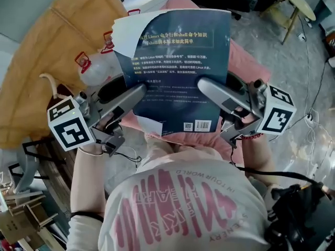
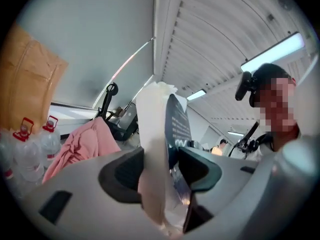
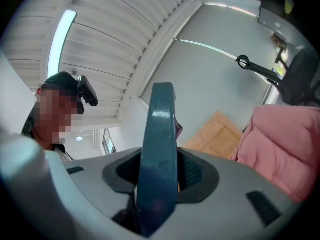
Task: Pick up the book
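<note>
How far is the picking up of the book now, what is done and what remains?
Done: the book is lifted, held in the air above the pink cloth. In hand: the left gripper and the right gripper each clamp one side edge of it. Left: seemingly nothing but holding it steady.

Office-like workroom, slatted ceiling (image 2: 210, 44) with strip lights (image 2: 272, 51), water jugs (image 1: 97, 71) (red-capped), concrete floor (image 1: 293, 69)
</note>
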The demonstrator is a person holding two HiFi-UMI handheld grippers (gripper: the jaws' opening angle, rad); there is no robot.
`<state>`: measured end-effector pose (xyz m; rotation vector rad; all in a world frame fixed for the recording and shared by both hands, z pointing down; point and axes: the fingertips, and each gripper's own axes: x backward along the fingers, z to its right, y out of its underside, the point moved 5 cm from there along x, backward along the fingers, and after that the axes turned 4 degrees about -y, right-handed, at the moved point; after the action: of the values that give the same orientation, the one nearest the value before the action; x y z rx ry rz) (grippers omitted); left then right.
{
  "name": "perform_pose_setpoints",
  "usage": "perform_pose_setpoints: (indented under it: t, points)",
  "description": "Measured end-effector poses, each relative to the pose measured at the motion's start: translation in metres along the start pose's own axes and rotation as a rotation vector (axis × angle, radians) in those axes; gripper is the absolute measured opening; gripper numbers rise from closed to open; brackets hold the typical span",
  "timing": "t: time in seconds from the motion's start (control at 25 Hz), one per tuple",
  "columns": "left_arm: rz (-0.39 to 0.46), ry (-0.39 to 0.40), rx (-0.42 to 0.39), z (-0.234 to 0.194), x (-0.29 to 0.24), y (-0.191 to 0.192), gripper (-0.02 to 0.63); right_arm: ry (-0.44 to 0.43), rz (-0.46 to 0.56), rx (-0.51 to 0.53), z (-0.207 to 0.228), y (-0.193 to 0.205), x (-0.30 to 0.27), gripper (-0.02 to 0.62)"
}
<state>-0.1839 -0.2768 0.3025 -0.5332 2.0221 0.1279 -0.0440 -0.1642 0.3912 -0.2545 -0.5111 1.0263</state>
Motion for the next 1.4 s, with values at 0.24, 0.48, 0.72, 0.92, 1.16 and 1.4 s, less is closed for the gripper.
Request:
perform_pose_setpoints:
  t: [0.24, 0.48, 0.72, 0.92, 1.16, 1.4]
  points:
    - [0.078, 0.007, -0.139, 0.01, 0.006, -0.003, 0.229, -0.077, -0.006, 0.083, -0.005, -0.004, -0.002, 0.178]
    - [0.149, 0.001, -0.209, 0.02, 0.015, -0.004, 0.227, -0.176, -0.021, 0.102, -0.004, -0.009, -0.004, 0.179]
    - [0.171, 0.004, -0.249, 0.023, 0.017, -0.005, 0.216, -0.252, -0.061, 0.124, 0.001, -0.016, -0.007, 0.179]
    - [0.181, -0.015, -0.282, 0.028, 0.02, -0.003, 0.216, -0.294, -0.087, 0.158, 0.0, -0.017, -0.011, 0.179]
    - [0.206, -0.013, -0.293, 0.026, 0.021, -0.004, 0.212, -0.34, -0.092, 0.123, 0.01, -0.017, -0.014, 0.179]
    - [0.212, -0.023, -0.285, 0.029, 0.023, -0.002, 0.212, -0.357, -0.11, 0.115, 0.01, -0.017, -0.016, 0.179]
